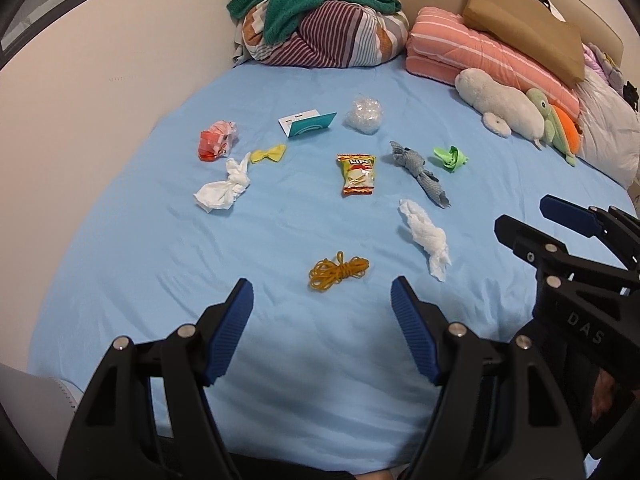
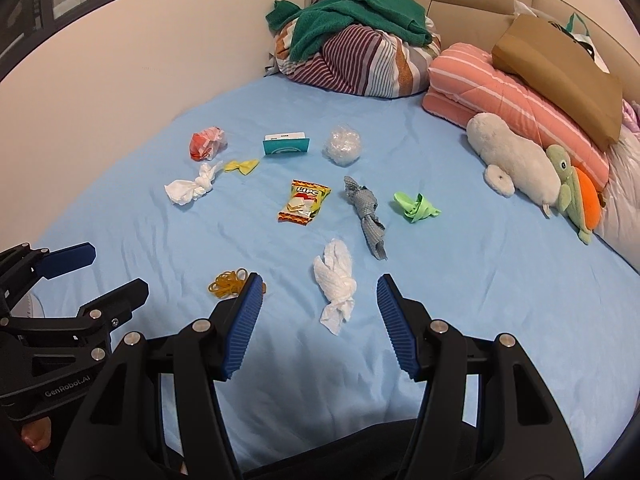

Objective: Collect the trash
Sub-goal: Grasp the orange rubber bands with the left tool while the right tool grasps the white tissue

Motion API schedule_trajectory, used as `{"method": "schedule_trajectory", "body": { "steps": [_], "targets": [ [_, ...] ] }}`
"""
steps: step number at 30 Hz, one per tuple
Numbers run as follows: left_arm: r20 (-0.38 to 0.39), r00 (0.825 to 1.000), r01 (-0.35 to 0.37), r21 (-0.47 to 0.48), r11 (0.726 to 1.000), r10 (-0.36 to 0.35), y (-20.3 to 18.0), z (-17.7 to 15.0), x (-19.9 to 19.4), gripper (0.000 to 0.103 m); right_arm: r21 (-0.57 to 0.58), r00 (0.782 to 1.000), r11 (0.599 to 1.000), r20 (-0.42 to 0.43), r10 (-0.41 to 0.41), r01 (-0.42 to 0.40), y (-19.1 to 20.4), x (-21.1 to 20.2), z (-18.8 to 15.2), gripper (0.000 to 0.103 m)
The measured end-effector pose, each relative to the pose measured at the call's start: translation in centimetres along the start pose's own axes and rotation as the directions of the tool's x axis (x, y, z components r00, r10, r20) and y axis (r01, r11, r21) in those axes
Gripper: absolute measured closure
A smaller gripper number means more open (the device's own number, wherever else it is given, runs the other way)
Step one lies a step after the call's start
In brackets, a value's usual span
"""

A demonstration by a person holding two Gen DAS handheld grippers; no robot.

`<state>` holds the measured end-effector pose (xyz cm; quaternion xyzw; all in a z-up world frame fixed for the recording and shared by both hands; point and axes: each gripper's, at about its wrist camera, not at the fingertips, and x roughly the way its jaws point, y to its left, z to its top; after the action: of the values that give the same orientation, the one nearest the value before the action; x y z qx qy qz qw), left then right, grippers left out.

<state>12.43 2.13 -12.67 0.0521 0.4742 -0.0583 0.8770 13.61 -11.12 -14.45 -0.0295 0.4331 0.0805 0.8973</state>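
Note:
Litter lies scattered on the blue bedsheet. It includes a snack packet, two twisted white tissues, a coil of yellow rubber bands, a red-white wrapper, a yellow bow, a teal card, a clear plastic wad, a grey cloth and a green scrap. My left gripper hangs open just short of the rubber bands. My right gripper hangs open over the nearer tissue. Neither holds anything.
At the head of the bed are a striped bedding bundle under a green towel, a folded pink quilt, a brown paper bag and plush toys. A cream wall borders the left side.

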Motion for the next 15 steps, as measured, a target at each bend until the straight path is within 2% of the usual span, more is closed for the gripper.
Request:
{"method": "schedule_trajectory", "body": {
  "steps": [15],
  "targets": [
    [-0.047, 0.999, 0.025, 0.008, 1.000, -0.025, 0.0, 0.4, 2.8, 0.031, 0.037, 0.999, 0.999, -0.035, 0.001, 0.000, -0.3, 2.4, -0.1, 0.046]
  ]
}}
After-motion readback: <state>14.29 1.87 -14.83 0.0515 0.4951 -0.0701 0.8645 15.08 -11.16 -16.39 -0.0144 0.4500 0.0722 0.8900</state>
